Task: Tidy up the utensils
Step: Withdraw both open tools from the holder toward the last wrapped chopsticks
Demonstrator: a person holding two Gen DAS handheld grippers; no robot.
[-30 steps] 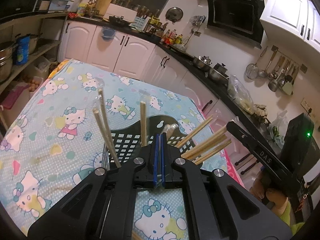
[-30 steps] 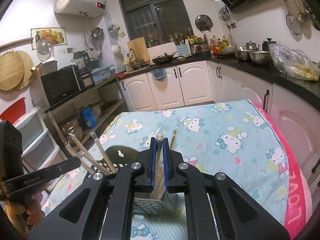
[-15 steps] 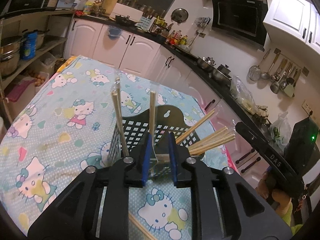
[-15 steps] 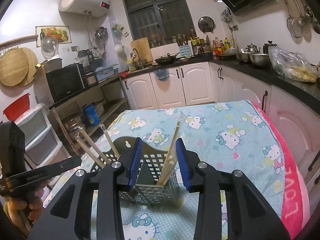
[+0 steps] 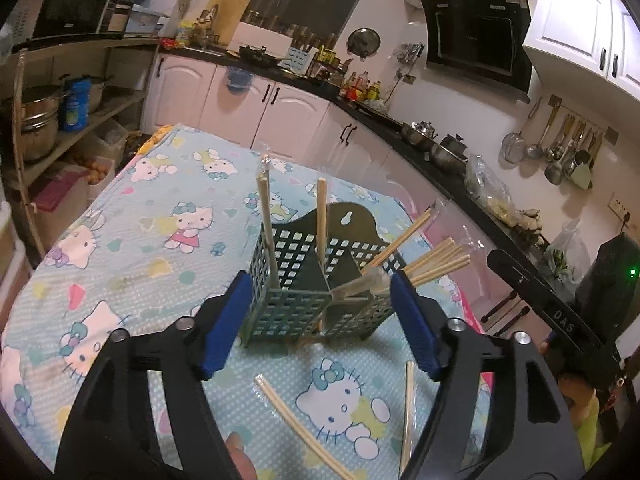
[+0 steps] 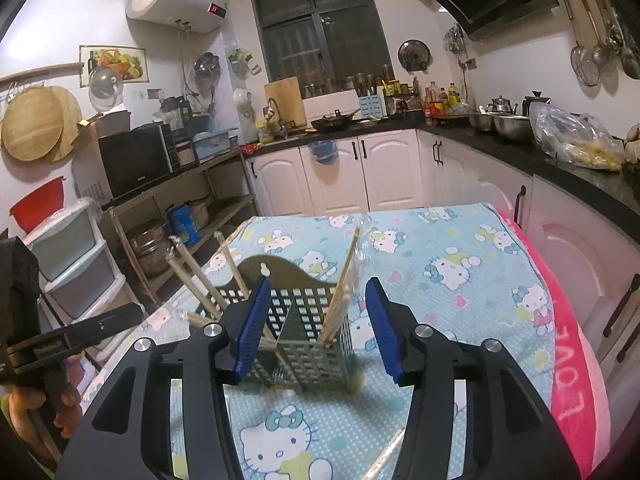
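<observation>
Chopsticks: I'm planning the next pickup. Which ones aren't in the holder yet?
The two wrapped chopsticks lying flat on the tablecloth; the others stand in the holder.

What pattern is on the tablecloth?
Hello Kitty cartoons on pale blue tablecloth, with a pink edge; clearest in the right wrist view.

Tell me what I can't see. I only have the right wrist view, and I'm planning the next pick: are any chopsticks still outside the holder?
Observer: Yes. The left wrist view shows one loose chopstick lying flat on the tablecloth on the near side of the holder. A second chopstick lies beside it, closer to that gripper's right finger.
Operator: Is the left gripper free to take one?
Observer: It looks free. The left gripper is open, with its jaws wide apart on either side of the holder and gripping nothing.
</observation>
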